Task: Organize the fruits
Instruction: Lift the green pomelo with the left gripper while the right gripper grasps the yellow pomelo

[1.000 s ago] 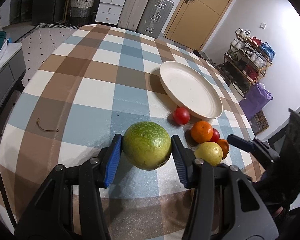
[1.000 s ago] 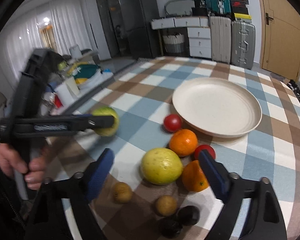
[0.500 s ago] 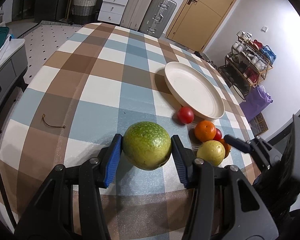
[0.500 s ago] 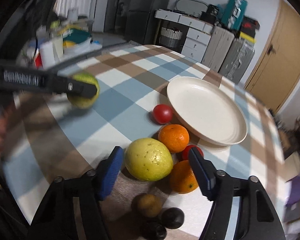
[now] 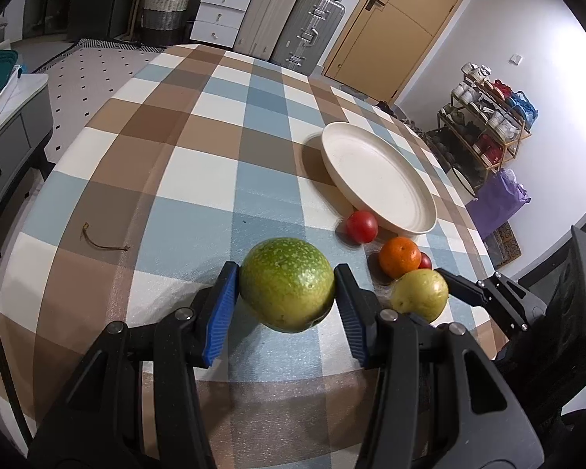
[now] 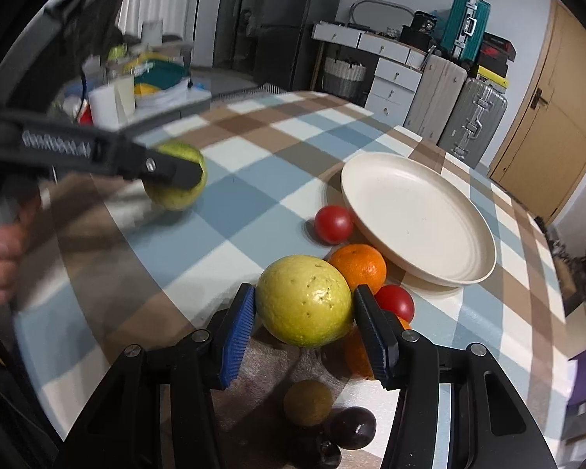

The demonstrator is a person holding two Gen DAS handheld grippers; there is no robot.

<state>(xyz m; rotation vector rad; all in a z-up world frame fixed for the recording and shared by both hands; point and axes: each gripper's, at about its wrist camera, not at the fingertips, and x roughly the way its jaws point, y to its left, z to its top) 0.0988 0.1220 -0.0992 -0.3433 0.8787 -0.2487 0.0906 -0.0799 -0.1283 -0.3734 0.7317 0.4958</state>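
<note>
My left gripper (image 5: 287, 287) is shut on a speckled green fruit (image 5: 287, 283) and holds it above the checked tablecloth; it also shows in the right wrist view (image 6: 175, 183). My right gripper (image 6: 304, 305) has closed its blue pads on a yellow-green fruit (image 6: 304, 301), also seen in the left wrist view (image 5: 420, 293). A cream plate (image 6: 418, 215) stands empty beyond. Beside it lie a red tomato (image 6: 334, 223), an orange (image 6: 357, 265) and a second tomato (image 6: 396, 301).
Another orange (image 6: 357, 355) lies partly hidden under my right finger. A small brown fruit (image 6: 308, 401) and dark fruits (image 6: 351, 426) lie near the table's front edge. A bit of twine (image 5: 101, 240) lies on the left. Suitcases and drawers stand behind the table.
My right gripper moved forward around the yellow-green fruit and closed on it. My left gripper kept hold of the green fruit and drew back slightly.
</note>
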